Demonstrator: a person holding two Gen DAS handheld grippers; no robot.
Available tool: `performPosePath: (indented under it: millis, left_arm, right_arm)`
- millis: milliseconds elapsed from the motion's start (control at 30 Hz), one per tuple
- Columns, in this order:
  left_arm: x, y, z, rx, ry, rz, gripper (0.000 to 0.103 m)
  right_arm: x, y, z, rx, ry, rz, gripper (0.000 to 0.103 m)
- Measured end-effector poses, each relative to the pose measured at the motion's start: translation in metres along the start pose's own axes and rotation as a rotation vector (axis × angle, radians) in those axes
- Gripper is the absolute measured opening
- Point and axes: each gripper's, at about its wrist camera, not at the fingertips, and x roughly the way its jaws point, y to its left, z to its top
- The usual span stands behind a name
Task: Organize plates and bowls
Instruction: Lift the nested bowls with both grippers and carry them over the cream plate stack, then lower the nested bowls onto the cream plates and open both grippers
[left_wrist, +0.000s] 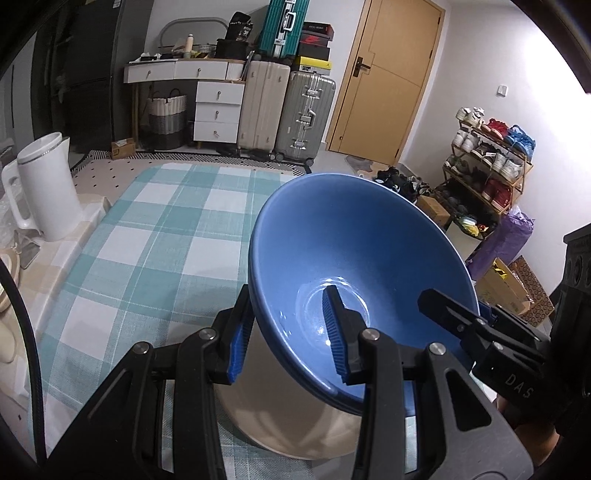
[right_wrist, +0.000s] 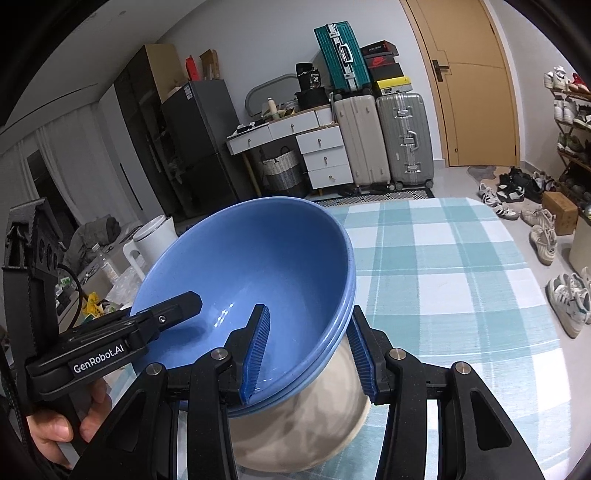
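The left gripper (left_wrist: 288, 332) has its fingers closed on the rim of the stacked blue bowls (left_wrist: 354, 243); the right gripper (right_wrist: 308, 350) clamps the opposite rim. The bowls tilt above a beige plate (right_wrist: 317, 435) on the checked bench (right_wrist: 454, 258).

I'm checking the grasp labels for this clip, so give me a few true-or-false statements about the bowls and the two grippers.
1. Both grippers straddle the rim of the blue bowls. True: the left gripper and the right gripper each have one finger inside and one outside.
2. Only one blue bowl is there. False: several nested rims show.
3. The table wears a red striped cloth. False: the tablecloth is teal and white check.
4. A white kettle stands to the left. True.
5. A beige plate lies under the bowls. True.
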Motion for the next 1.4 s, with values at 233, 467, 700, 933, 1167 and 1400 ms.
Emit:
performPosePath:
  millis: [233, 467, 700, 933, 1167, 1400]
  left_arm:
    - [0.029, 0.009, 0.000, -0.014, 0.024, 0.013, 0.033]
    - [0.052, 0.018, -0.004, -0.016, 0.041, 0.022, 0.033]
    - [0.067, 0.023, -0.006, -0.013, 0.059, 0.028, 0.033]
    - [0.079, 0.027, -0.009, -0.011, 0.073, 0.029, 0.033]
    - [0.093, 0.035, -0.010, -0.008, 0.084, 0.026, 0.034]
    - [0.095, 0.034, -0.007, 0.014, 0.074, 0.040, 0.034]
  right_arm:
    - [0.014, 0.001, -0.006, -0.007, 0.023, -0.004, 0.045]
    - [0.026, -0.003, -0.011, -0.003, 0.047, -0.006, 0.045]
    - [0.033, -0.005, -0.014, -0.004, 0.058, -0.012, 0.045]
    - [0.039, -0.004, -0.016, -0.006, 0.070, -0.017, 0.045]
    - [0.047, -0.005, -0.017, -0.003, 0.074, -0.021, 0.045]
    - [0.049, -0.003, -0.016, -0.019, 0.065, -0.033, 0.045]
